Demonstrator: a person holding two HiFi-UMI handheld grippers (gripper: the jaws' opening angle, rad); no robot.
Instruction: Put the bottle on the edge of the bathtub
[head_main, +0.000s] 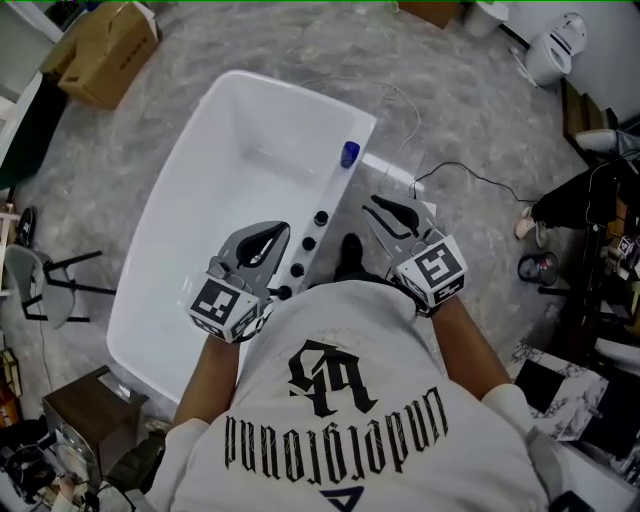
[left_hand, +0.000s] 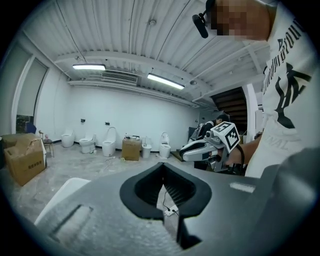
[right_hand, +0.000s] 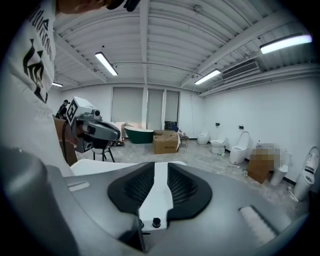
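Note:
A small blue bottle (head_main: 349, 154) stands upright on the far right edge of the white bathtub (head_main: 190, 200), beyond a row of black knobs (head_main: 308, 243) on the same rim. Both grippers hover in front of the person's chest, well short of the bottle. My left gripper (head_main: 275, 232) (left_hand: 162, 167) is over the tub's near right side, its pads meeting at the tips with nothing in them. My right gripper (head_main: 376, 206) (right_hand: 161, 167) hangs just right of the rim. Its pads stand a little apart and hold nothing. The white rim and a knob (right_hand: 156, 222) show through the gap.
A white power strip with cable (head_main: 395, 178) lies on the floor right of the tub. A cardboard box (head_main: 105, 50) sits far left and a toilet (head_main: 555, 45) far right. A chair (head_main: 45, 285) stands left of the tub, with dark clutter (head_main: 590, 260) along the right.

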